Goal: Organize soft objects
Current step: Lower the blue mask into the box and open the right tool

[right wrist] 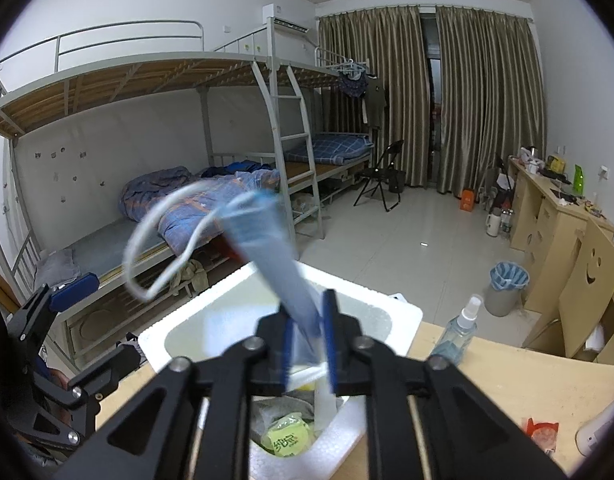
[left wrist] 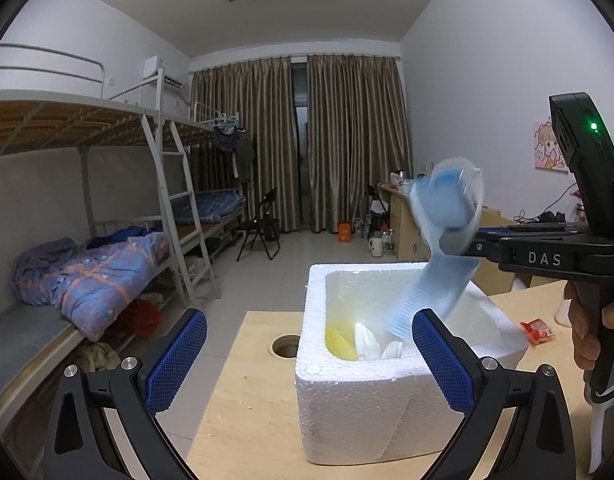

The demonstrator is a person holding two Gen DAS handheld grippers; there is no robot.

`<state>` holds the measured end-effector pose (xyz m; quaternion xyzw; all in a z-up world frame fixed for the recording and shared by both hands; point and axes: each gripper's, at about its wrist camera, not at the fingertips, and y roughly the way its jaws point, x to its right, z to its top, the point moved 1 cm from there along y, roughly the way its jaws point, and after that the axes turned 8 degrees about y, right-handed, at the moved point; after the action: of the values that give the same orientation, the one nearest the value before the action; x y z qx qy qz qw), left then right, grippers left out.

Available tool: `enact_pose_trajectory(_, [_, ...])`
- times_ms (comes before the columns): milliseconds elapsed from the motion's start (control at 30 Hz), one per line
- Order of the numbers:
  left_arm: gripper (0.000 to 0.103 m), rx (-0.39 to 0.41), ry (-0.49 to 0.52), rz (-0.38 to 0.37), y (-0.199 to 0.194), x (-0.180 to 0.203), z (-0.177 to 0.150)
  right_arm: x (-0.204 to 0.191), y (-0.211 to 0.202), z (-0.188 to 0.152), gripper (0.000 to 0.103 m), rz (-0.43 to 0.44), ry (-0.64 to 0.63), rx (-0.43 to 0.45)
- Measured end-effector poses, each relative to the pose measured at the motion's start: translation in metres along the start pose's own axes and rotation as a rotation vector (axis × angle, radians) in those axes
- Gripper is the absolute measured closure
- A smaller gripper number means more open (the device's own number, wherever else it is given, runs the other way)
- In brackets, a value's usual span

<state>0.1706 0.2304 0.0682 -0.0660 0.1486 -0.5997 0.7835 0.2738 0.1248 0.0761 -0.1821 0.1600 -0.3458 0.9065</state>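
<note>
A: We have the blue face mask [right wrist: 267,248] hanging over the open foam box [left wrist: 339,396], between the pads of the right hand-held gripper [right wrist: 309,344]. It's motion-blurred and its ear loops swing out to one side.

B: Clamped?

A: No. The right jaws stand slightly apart, and the mask looks loose between them. We judge it's being let go so it drops into the box.

B: Why that spot?

A: The box is the bin for soft things. A yellow-green tissue pack [right wrist: 289,436] and white folded pieces [left wrist: 367,344] are already inside.

B: Left side?

A: The left hand-held gripper [left wrist: 307,364] is spread wide and empty, pads either side of the box's near wall, apparently not touching. We read it as standing guard over the box on the tabletop [left wrist: 243,420].

B: Leftovers?

A: A red packet [left wrist: 538,330] lies on the tabletop beside the box.
</note>
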Motion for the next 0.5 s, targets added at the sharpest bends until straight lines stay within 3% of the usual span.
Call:
enact_pose_trajectory(167, [0.0, 0.005, 0.0, 0.001, -0.0009, 0.0002, -0.0001, -0.0015, -0.0015, -0.001, 0.059, -0.002, -0.001, 0.002])
enact_pose_trajectory(233, [0.0, 0.004, 0.0, 0.001, -0.001, 0.0, -0.0002, -0.0014, -0.0016, -0.0011, 0.045, -0.001, 0.003, 0.002])
enact_pose_trajectory(333, [0.0, 0.004, 0.0, 0.001, -0.0011, 0.0001, -0.0003, -0.001, -0.0026, -0.0008, 0.032, -0.008, 0.007, 0.007])
enact_pose_trajectory(500, [0.0, 0.004, -0.001, 0.001, -0.0008, 0.0001, -0.0003, 0.0008, -0.001, 0.0001, 0.025, -0.01, 0.02, 0.0])
